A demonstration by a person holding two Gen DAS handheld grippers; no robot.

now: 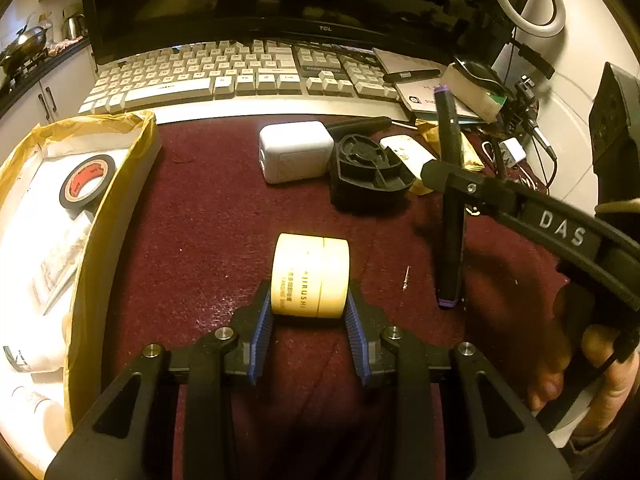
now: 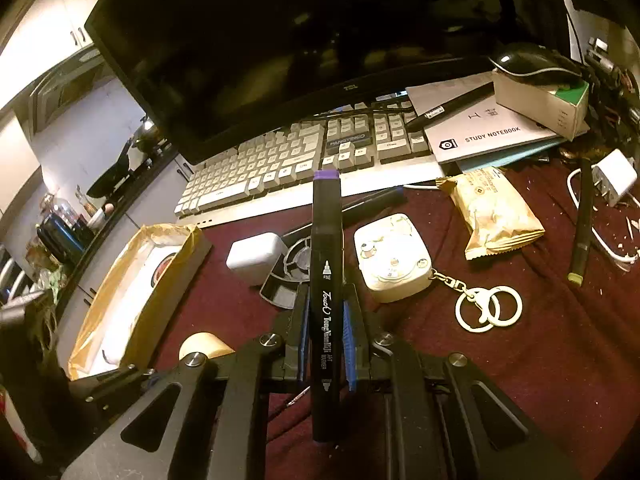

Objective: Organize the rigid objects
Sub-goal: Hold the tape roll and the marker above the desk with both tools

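My left gripper (image 1: 308, 304) is shut on a small cream jar (image 1: 310, 276) with printed lettering, held on its side just above the dark red cloth. My right gripper (image 2: 326, 300) is shut on a black art marker (image 2: 326, 292) with purple ends; it also shows in the left wrist view (image 1: 450, 200), standing nearly upright with its lower end near the cloth. A yellow-lined box (image 1: 92, 240) at the left holds a roll of black tape (image 1: 86, 184) and white packets. The jar's top (image 2: 204, 345) peeks out left of the right gripper.
On the cloth lie a white charger cube (image 1: 294, 150), a black plastic fan part (image 1: 370, 172), a white keychain gadget (image 2: 394, 258) with rings, a gold snack packet (image 2: 494, 210), another marker (image 2: 582, 220) and a small pin (image 1: 407, 278). A keyboard (image 1: 240, 76), monitor and notebook (image 2: 492, 132) stand behind.
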